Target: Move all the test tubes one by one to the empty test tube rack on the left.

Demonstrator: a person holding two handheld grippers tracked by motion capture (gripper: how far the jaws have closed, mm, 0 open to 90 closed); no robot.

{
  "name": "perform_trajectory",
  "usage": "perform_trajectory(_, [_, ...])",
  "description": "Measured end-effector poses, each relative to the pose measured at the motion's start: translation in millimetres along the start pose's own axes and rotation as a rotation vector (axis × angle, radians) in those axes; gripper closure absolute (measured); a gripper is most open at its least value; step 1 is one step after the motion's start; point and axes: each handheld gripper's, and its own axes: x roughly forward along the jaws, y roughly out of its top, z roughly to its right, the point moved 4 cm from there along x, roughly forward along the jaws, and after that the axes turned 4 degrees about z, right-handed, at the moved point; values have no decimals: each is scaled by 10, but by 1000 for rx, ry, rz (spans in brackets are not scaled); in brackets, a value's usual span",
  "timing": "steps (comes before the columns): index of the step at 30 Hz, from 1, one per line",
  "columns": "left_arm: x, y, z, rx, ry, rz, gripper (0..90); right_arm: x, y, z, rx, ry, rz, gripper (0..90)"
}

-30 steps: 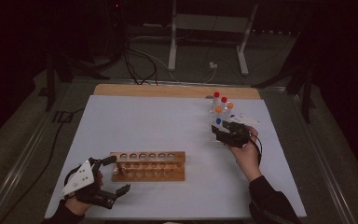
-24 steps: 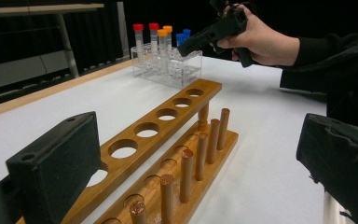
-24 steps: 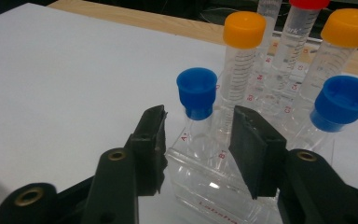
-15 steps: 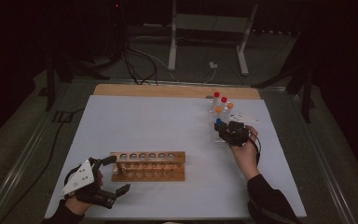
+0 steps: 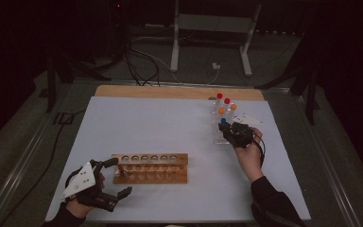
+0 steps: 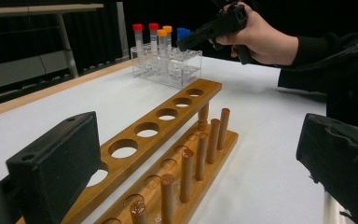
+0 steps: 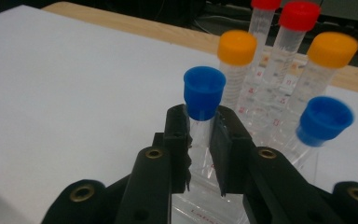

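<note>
A clear rack (image 5: 219, 138) at the table's right holds several capped tubes: red, orange and blue. My right gripper (image 7: 200, 125) is shut on the nearest blue-capped tube (image 7: 204, 91), just below its cap, while the tube stands upright in the rack. Its jaws have just been closing, with that tube between them. In the high view the right gripper (image 5: 228, 133) sits at the rack's near side. A wooden tube rack (image 5: 150, 168) with empty holes lies front left. My left gripper (image 5: 121, 176) is open, its jaws straddling the wooden rack's (image 6: 168, 135) left end.
The white table top (image 5: 170, 127) has a wooden strip (image 5: 170, 91) along its far edge. A second blue-capped tube (image 7: 324, 120) stands just right of the held one. Cables and a metal stand (image 5: 208, 33) lie on the floor behind the table.
The right gripper's jaws look narrower at the clear rack than a second ago. Both hands stay where they were.
</note>
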Motion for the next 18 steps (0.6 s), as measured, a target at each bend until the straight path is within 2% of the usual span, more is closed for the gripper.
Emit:
perform_trajectory(9, [4,1,4,3,4,-5,5,-109,108,11,-8,-2,41,766])
perform_trajectory(14, [6,4,3,4,2,-9,5,-173,168,-1,-36,-7,70,766])
perform_trajectory(18, [9,16,7,1,-3,-6,6,-195,189,-10,-40,-11,76,766])
